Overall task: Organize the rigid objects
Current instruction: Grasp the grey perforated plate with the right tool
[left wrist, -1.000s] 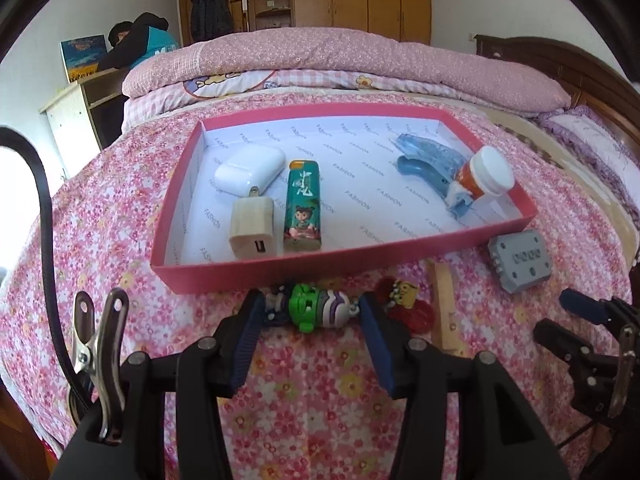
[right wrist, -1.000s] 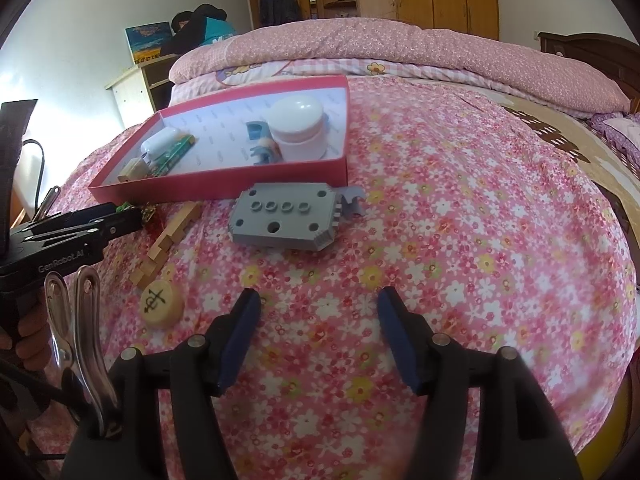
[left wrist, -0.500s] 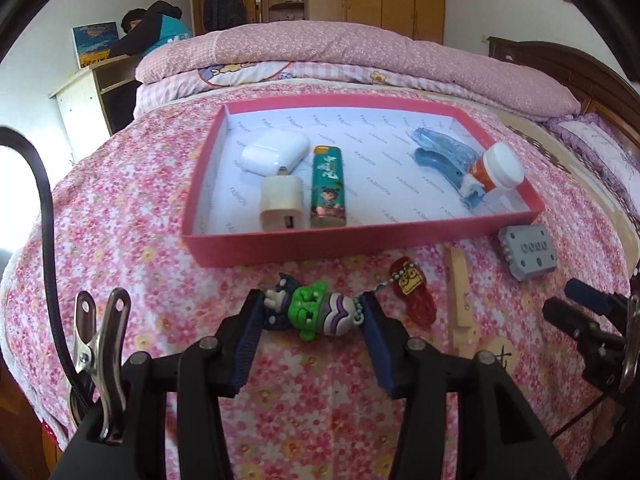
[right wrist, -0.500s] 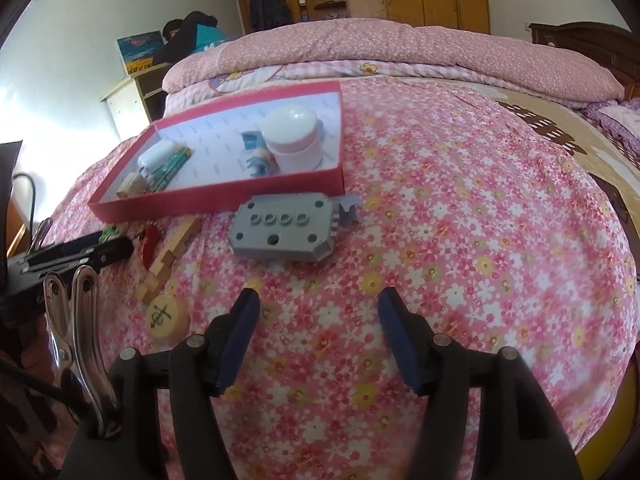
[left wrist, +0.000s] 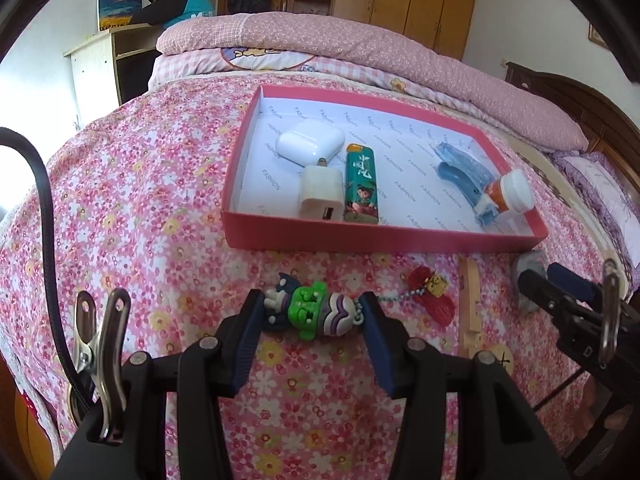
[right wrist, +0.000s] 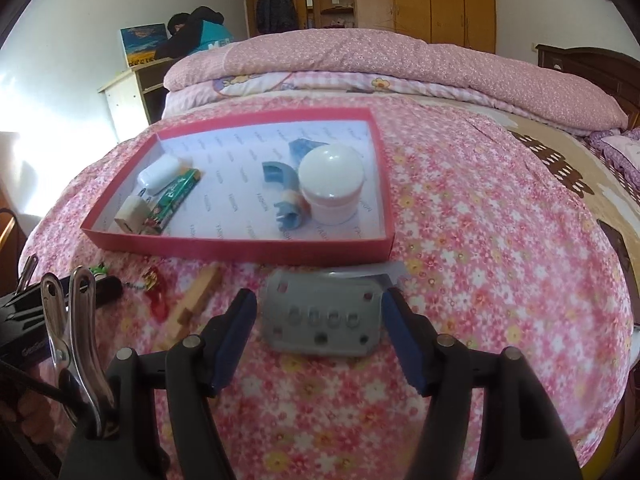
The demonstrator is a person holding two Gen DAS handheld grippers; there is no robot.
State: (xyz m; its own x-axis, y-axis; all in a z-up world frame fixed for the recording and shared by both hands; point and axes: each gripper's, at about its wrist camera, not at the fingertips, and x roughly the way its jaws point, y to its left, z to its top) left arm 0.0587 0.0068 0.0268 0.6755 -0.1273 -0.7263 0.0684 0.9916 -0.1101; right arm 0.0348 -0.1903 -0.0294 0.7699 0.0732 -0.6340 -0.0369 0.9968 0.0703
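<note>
My left gripper (left wrist: 312, 316) is shut on a green and purple toy figure keychain (left wrist: 310, 312), held above the floral bedspread just in front of the red tray (left wrist: 384, 238). Its chain trails to a red charm (left wrist: 434, 300). My right gripper (right wrist: 320, 312) is open, its fingers on either side of a grey block with holes (right wrist: 322, 320) lying on the bed near the tray (right wrist: 240, 246). The tray holds a white earbud case (left wrist: 310, 144), a white charger (left wrist: 322, 196), a green lighter (left wrist: 362, 184), a blue clip (left wrist: 464, 178) and a white-capped jar (right wrist: 330, 184).
A wooden stick (left wrist: 468, 300) and a round wooden piece (left wrist: 502, 360) lie on the bedspread between the grippers. A rolled pink quilt (left wrist: 360, 44) lies behind the tray. A cabinet (left wrist: 100, 72) stands at the left, a dark headboard (left wrist: 580, 96) at the right.
The left gripper has lifted the toy figure and pulled back from the tray. The right gripper has moved forward so that its open fingers now flank the grey block.
</note>
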